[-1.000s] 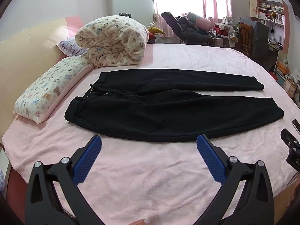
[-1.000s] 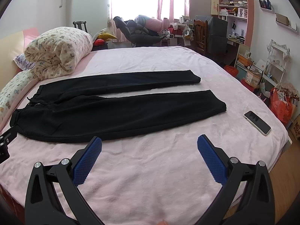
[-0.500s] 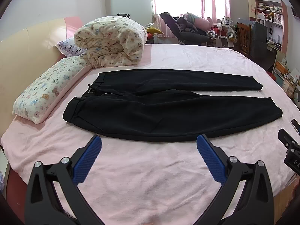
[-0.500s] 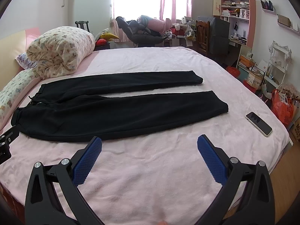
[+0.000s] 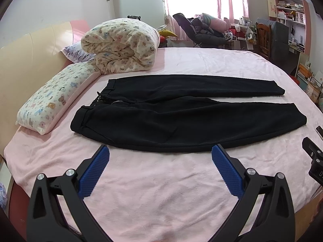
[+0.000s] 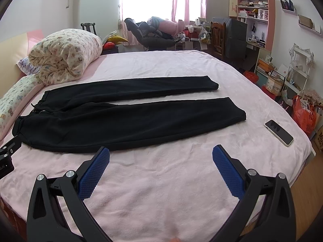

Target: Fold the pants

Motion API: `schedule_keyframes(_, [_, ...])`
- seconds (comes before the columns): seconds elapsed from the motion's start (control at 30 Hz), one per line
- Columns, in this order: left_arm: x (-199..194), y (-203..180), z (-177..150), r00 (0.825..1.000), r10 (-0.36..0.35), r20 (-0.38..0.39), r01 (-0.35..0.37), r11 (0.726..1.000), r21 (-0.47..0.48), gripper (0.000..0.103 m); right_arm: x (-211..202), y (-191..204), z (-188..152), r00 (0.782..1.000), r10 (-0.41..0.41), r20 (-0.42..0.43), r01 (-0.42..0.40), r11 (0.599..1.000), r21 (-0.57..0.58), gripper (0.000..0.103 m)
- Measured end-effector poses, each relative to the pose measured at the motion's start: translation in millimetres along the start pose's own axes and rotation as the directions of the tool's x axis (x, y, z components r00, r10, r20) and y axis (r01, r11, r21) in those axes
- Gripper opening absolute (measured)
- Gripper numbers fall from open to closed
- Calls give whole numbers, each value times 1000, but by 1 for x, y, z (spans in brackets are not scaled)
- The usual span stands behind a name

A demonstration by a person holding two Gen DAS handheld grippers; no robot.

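Note:
Black pants (image 5: 181,119) lie flat and spread out on the pink bed (image 5: 161,181), waistband to the left, both legs running to the right. They also show in the right wrist view (image 6: 129,119). My left gripper (image 5: 160,151) is open and empty, above the bed just in front of the near leg's edge. My right gripper (image 6: 160,151) is open and empty, also in front of the near leg's edge, further toward the cuffs.
A rolled floral duvet (image 5: 121,46) and a long pillow (image 5: 56,98) lie at the bed's left, by the headboard. A phone (image 6: 278,132) lies on the bed right of the cuffs. Chairs, shelves and bags stand beyond the bed.
Both grippers have shifted only slightly; the view of the pants has barely moved. The pants lie as before. Both grippers stay open.

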State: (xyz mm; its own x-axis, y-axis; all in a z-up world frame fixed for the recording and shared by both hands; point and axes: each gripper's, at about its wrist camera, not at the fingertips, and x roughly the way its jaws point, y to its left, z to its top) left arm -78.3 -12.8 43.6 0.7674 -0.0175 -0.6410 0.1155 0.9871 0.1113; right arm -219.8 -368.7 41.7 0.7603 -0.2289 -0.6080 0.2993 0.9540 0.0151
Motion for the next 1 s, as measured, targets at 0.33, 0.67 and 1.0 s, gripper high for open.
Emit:
schedule_keyframes(0.33, [1, -1, -1, 1000, -6, -3, 6, 1000, -4, 101, 0, 0, 0, 1000, 0, 1, 0, 1000, 2, 102])
schedule_keyframes(0.67, [1, 0, 0, 1000, 2, -6, -2, 1000, -8, 101, 0, 1, -1, 1000, -5, 3, 5, 1000, 4, 102])
schedule_keyframes(1.0, [0, -4, 0, 1000, -14, 1, 14, 1000, 9, 101, 1, -3, -1, 1000, -9, 7, 9, 1000, 6, 102])
